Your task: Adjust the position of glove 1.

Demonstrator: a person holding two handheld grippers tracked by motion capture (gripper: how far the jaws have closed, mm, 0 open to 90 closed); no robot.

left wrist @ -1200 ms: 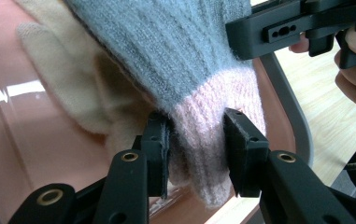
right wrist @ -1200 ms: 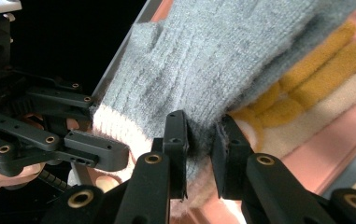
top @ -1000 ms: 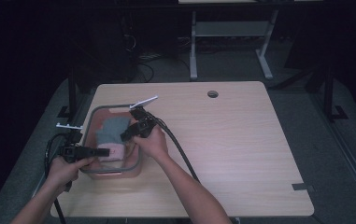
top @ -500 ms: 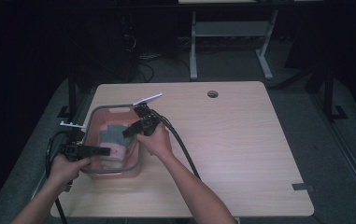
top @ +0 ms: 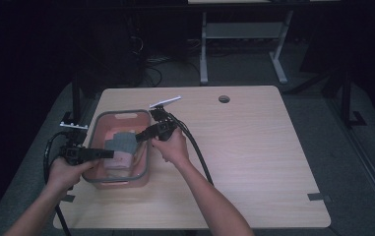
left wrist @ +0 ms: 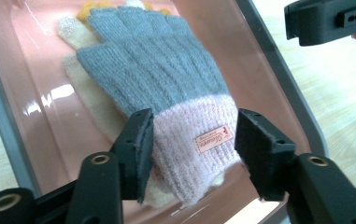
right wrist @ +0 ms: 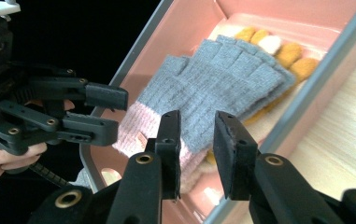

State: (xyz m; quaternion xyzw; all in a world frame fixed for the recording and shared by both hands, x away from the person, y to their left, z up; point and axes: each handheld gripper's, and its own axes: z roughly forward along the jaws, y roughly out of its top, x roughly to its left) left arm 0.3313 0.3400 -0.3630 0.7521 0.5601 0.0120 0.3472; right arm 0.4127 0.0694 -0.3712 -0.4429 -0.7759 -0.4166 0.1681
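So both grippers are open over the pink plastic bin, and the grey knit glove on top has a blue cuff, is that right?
Not quite: the cuff is pale pink, not blue. The left gripper view shows the grey knit glove ending in a pink cuff with a small label, lying in the pink plastic bin. The rest holds: the left gripper and right gripper both hang open over the bin.

R gripper (right wrist: 195,140) jaws apart, above grey-pink glove (right wrist: 213,88) in pink bin (right wrist: 306,88); L gripper (right wrist: 105,112) at cuff, also parted.
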